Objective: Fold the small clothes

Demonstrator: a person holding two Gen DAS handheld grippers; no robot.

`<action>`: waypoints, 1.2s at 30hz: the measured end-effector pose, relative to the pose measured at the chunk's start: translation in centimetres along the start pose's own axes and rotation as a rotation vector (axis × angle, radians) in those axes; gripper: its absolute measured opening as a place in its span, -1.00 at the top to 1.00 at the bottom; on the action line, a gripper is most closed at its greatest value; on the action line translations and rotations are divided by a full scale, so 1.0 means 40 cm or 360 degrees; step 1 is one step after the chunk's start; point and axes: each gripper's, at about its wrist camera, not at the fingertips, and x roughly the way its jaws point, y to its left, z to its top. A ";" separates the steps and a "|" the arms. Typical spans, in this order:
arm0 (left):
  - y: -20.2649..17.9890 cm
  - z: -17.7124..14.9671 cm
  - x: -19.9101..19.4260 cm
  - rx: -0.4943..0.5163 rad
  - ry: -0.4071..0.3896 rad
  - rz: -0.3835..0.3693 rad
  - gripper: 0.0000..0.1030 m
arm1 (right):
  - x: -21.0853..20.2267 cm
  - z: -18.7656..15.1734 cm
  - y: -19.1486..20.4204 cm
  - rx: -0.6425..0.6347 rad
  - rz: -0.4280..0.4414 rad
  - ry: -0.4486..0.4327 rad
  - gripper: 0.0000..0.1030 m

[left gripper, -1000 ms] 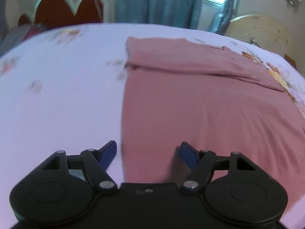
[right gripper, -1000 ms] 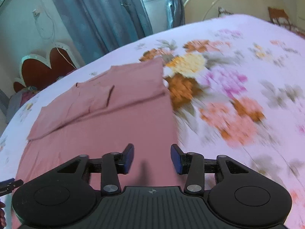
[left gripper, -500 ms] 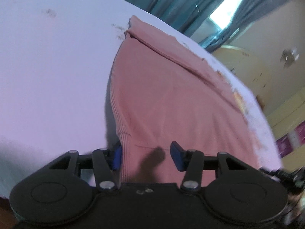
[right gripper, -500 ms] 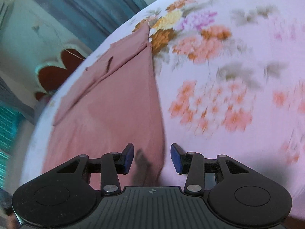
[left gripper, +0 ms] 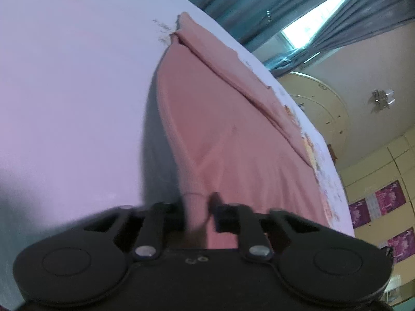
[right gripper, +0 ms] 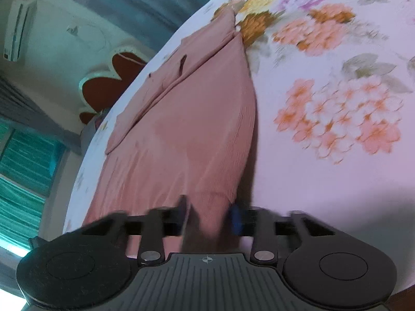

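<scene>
Each camera sits just behind its tool, looking forward and downward along the fingers, close above the bed (left gripper: 64, 98). Both views are rolled, horizon tilted. Both share the pink garment (left gripper: 233, 134), seen from opposite near corners.

text: none legible | labels: none | numbers: none | signs: none
</scene>
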 end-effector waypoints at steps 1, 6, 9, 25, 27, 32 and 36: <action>0.003 0.004 -0.006 -0.0029 -0.0031 -0.0026 0.89 | 0.006 0.006 0.007 -0.0016 0.0003 -0.0013 0.87; -0.022 0.004 -0.061 -0.0018 -0.0243 -0.0135 0.89 | -0.050 0.039 0.036 -0.0057 0.0103 -0.0198 0.87; -0.001 -0.013 -0.010 -0.0031 -0.0127 0.0030 0.89 | -0.055 0.027 0.014 -0.0079 0.0085 -0.0178 0.87; -0.171 0.337 -0.015 -0.0131 -0.0608 -0.0470 0.89 | -0.023 0.339 0.242 -0.0261 0.0159 -0.0485 0.87; -0.185 0.420 0.030 -0.0160 -0.0620 -0.0519 0.89 | 0.009 0.419 0.265 -0.0225 0.0173 -0.0520 0.87; -0.192 0.602 0.200 -0.0148 -0.0518 -0.0383 0.89 | 0.155 0.628 0.277 -0.0110 0.0110 -0.0514 0.87; -0.137 0.684 0.378 -0.0196 -0.0313 -0.0182 0.89 | 0.348 0.764 0.186 0.0068 -0.0005 -0.0373 0.87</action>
